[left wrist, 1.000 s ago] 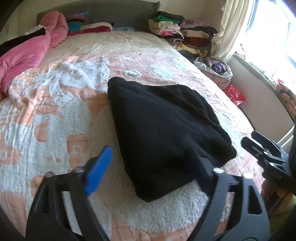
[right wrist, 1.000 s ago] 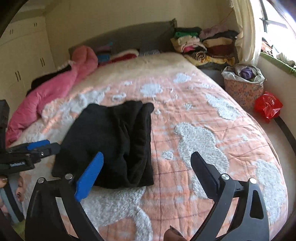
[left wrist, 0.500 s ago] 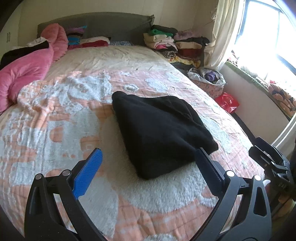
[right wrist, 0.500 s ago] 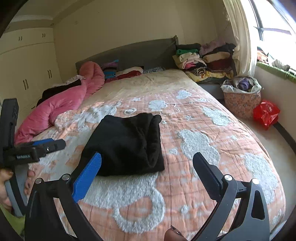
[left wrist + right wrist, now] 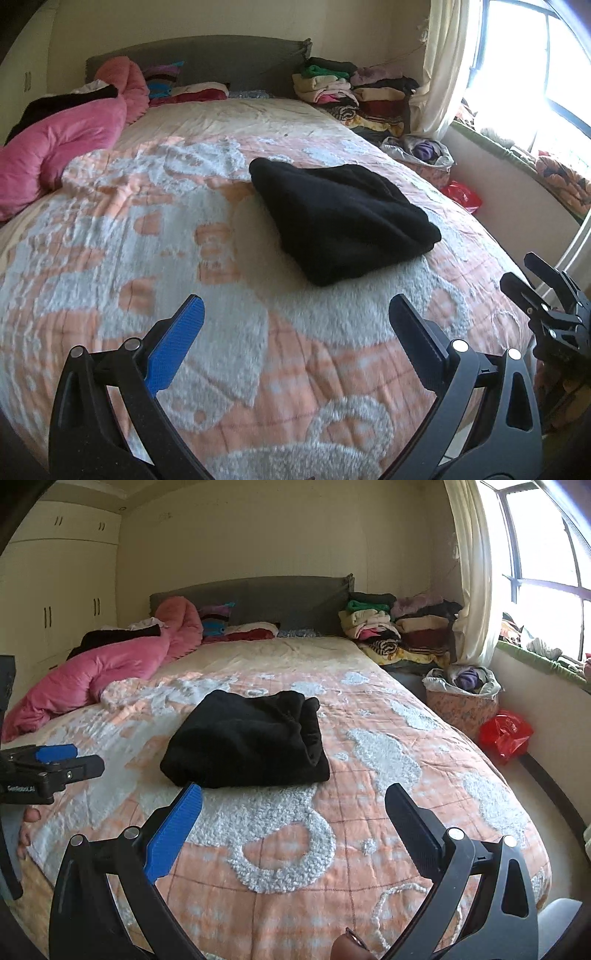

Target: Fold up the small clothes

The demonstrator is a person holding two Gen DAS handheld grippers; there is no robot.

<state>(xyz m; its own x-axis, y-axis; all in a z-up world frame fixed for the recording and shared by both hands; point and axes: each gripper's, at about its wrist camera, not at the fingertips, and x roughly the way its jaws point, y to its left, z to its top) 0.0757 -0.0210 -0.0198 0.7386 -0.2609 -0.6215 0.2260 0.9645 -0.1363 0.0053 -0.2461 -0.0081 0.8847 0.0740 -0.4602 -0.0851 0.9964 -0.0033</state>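
A folded black garment [image 5: 343,218] lies on the orange and white bedspread [image 5: 110,258]; it also shows in the right wrist view [image 5: 251,742]. My left gripper [image 5: 295,314] is open and empty, held back from the garment above the bed's near end. My right gripper [image 5: 293,805] is open and empty, also back from the garment. The right gripper shows at the right edge of the left wrist view [image 5: 532,280], and the left gripper shows at the left edge of the right wrist view [image 5: 70,758].
A pink duvet [image 5: 103,675] lies along the bed's left side. Stacks of folded clothes [image 5: 391,627] stand at the far right by the headboard [image 5: 258,598]. A basket of clothes [image 5: 461,698] and a red bag [image 5: 506,734] sit on the floor beside the window wall.
Both grippers have pulled back and up from the black garment, which now lies farther away. The garment itself has not moved.
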